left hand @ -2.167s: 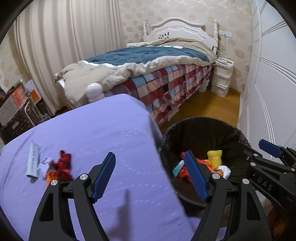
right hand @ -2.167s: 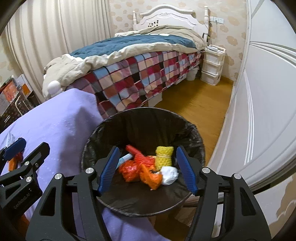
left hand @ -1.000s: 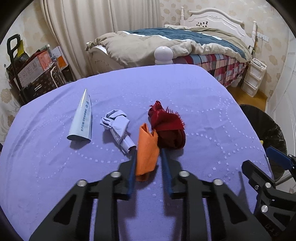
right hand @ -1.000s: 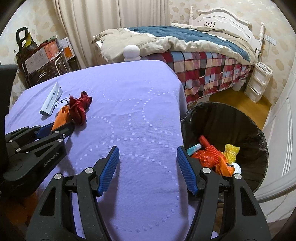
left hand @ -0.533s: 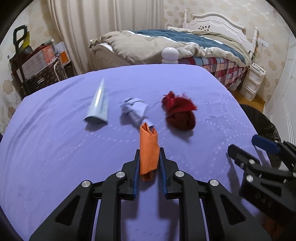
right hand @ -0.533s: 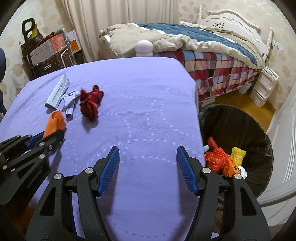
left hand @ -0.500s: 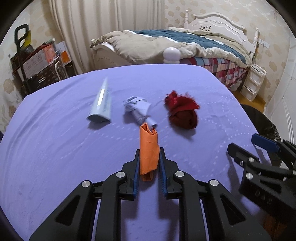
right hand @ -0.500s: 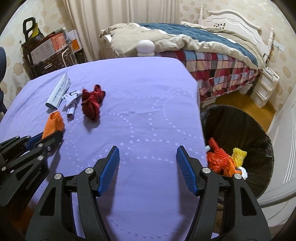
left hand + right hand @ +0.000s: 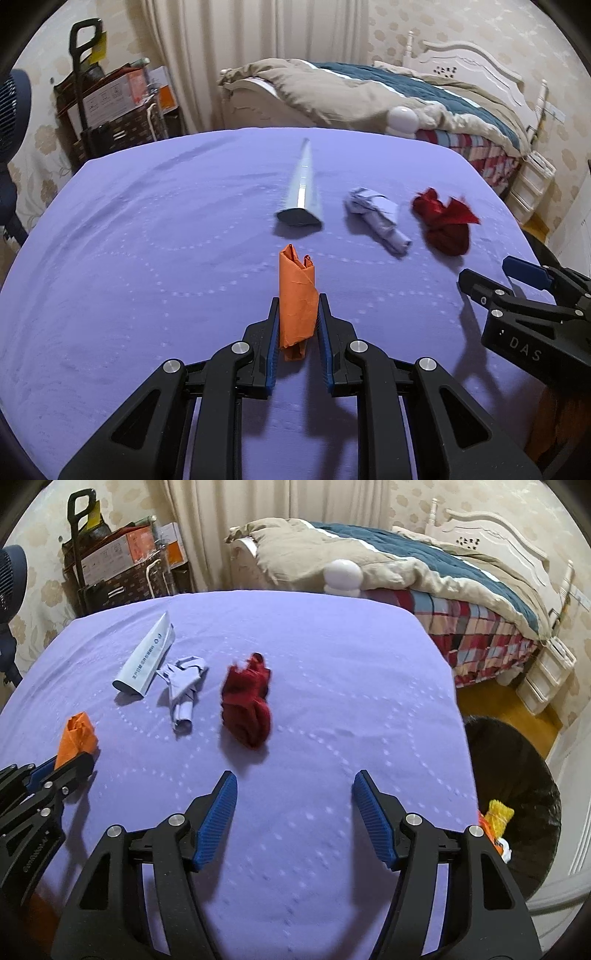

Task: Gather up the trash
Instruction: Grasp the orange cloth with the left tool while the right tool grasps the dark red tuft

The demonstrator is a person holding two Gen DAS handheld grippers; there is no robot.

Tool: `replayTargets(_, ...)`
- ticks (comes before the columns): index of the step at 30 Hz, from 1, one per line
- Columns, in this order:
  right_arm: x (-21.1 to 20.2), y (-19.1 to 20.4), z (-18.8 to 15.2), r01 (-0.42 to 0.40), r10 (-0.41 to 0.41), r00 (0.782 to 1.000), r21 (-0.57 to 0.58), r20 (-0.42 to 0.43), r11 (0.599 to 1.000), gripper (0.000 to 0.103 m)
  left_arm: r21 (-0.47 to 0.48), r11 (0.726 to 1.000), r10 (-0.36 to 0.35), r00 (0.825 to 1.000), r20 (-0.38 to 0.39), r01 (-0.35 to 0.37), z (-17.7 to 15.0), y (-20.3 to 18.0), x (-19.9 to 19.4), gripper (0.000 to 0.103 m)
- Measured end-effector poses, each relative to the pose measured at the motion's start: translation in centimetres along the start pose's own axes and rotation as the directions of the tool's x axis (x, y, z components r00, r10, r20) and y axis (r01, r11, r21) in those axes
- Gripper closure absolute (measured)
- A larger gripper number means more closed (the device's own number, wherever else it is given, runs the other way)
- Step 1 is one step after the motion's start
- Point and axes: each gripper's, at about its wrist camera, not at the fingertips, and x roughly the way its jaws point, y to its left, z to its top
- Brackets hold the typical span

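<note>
My left gripper [image 9: 297,314] is shut on a folded orange paper [image 9: 296,291] and holds it above the purple table; the paper also shows in the right wrist view [image 9: 77,734]. On the table lie a pale blue flattened tube [image 9: 302,188], a crumpled lilac paper [image 9: 380,218] and a dark red crumpled wad [image 9: 445,223]. My right gripper [image 9: 293,805] is open and empty, just in front of the red wad [image 9: 247,705]. A black trash bin [image 9: 517,775] with orange, yellow and white scraps stands off the table's right edge.
The purple-covered table [image 9: 332,657] fills both views. A bed with a plaid cover [image 9: 443,587] stands behind it. A cart with boxes [image 9: 118,565] is at the back left. White drawers [image 9: 546,679] stand at the right.
My left gripper has closed on the orange paper, lifted it off the table and drawn back to the left. My right gripper has swung from the bin toward the red wad.
</note>
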Motion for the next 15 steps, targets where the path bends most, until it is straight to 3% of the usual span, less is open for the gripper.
replayTargets(15, 2.4, 1.9, 3.2, 0.002, -0.002, 1.000, 0.000, 0.000, 1.000, 0.043, -0.051, 0.998, 0.043, 0.999, 0.008, -0.042, 1.5, 3.8, 1.2, 0.084)
